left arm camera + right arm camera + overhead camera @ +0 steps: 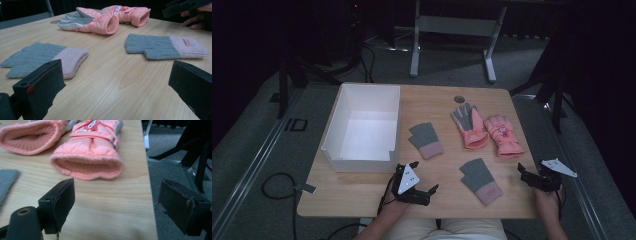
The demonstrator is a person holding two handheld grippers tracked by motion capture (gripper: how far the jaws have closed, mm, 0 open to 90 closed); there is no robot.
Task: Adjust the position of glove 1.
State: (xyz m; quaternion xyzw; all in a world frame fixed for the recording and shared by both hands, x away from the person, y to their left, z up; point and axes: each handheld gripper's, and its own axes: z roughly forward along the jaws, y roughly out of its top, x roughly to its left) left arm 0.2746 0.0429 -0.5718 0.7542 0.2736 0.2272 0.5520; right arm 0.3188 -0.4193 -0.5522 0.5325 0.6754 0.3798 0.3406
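Left gripper, near table edge: jaws spread wide, nothing between them; I see it resting low over the wooden table; right gripper, near right corner: jaws likewise wide, empty.

Item, near grey glove: flat between the two grippers, well apart from both; long axis slanted, pink cuff toward the near right, grey fingers toward the far left.
Item, far grey glove: just beside the white box; same slant, cuff nearest me.
Item, pink padded glove, palm up: fingers pointing away, cuff toward me; its mate lies beside it, touching or nearly so, I cannot tell which.

Left gripper view gives both grey gloves side on, cuff openings of the pink pair behind, the other gripper at upper right; right gripper view gives the mate's open cuff head on, and floor past the table edge.

Small dark disc beyond the pink gloves; nothing stands between jaws and gloves.
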